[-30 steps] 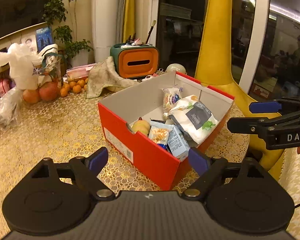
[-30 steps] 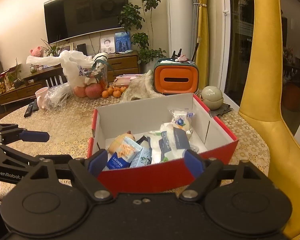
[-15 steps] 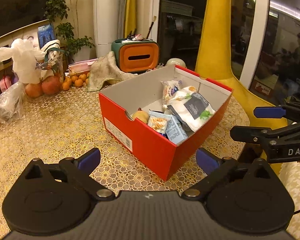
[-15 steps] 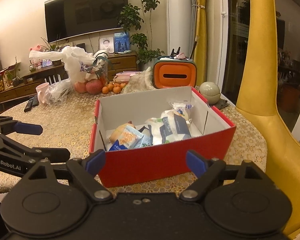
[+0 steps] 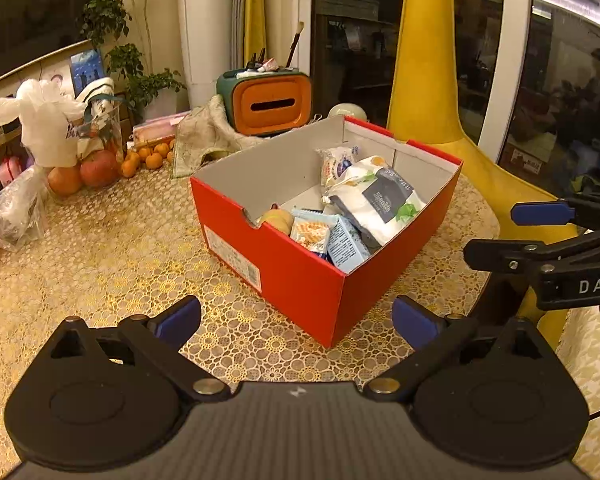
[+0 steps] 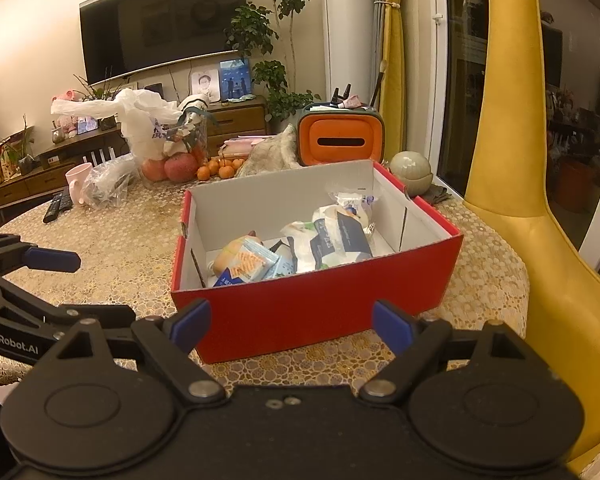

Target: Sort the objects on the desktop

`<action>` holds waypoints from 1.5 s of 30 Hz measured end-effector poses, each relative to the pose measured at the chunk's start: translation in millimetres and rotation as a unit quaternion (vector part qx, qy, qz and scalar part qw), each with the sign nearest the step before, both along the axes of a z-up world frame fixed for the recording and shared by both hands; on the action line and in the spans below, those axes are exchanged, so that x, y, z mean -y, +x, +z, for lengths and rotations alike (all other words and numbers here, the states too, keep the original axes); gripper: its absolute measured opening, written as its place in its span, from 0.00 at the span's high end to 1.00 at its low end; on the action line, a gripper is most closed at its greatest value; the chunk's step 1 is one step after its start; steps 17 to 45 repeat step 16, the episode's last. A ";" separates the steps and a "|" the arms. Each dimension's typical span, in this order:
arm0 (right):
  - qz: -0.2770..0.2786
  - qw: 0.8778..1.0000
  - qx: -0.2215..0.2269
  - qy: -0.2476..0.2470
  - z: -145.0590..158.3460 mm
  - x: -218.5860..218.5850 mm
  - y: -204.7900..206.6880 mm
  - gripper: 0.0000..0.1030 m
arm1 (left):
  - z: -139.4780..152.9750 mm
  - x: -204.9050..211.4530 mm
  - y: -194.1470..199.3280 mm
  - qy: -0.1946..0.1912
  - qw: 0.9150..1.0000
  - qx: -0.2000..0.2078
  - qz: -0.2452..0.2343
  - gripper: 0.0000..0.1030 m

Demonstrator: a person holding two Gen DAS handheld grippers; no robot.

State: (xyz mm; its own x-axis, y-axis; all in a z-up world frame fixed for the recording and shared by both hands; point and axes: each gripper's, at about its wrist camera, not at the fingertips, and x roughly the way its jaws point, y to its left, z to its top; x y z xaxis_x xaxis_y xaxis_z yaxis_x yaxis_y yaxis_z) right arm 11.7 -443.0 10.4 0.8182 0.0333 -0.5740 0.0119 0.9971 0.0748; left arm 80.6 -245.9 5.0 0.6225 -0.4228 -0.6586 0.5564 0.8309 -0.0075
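Note:
A red cardboard box (image 5: 300, 280) (image 6: 320, 312) stands open on the lace-covered table. Inside it lie a white bag with a dark label (image 5: 380, 200), a small wrapped snack (image 5: 336, 164), an orange-printed packet (image 5: 312, 234), a pale blue carton (image 5: 346, 246) and a yellowish round item (image 5: 278, 220). My left gripper (image 5: 296, 320) is open and empty, just short of the box's near corner. My right gripper (image 6: 292, 326) is also open and empty, in front of the box's long red side. Each gripper appears at the edge of the other's view, the right gripper (image 5: 508, 234) and the left gripper (image 6: 88, 288).
Behind the box are an orange tissue holder (image 5: 272, 104), a crumpled cloth (image 5: 204, 136), a round ceramic jar (image 6: 412, 170), and fruit with plastic bags (image 5: 80, 168). A pink cup (image 6: 78, 182) and remotes (image 6: 58, 206) lie far left. A yellow chair (image 6: 512, 160) flanks the table's right edge.
Both grippers have drawn back from the box, which now looks smaller and farther away. Both pairs of jaws have spread a little wider.

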 end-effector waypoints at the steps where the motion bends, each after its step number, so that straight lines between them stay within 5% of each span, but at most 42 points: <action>1: -0.001 1.000 -0.001 0.001 -0.8 0.6 -0.2 0.15 | -0.8 -0.7 1.4 -0.001 1.000 -0.005 0.000 0.01; 45: -0.019 1.000 -0.013 0.013 -5.6 6.6 -1.9 0.15 | -1.9 3.8 -1.3 0.003 1.000 -0.001 -0.022 0.01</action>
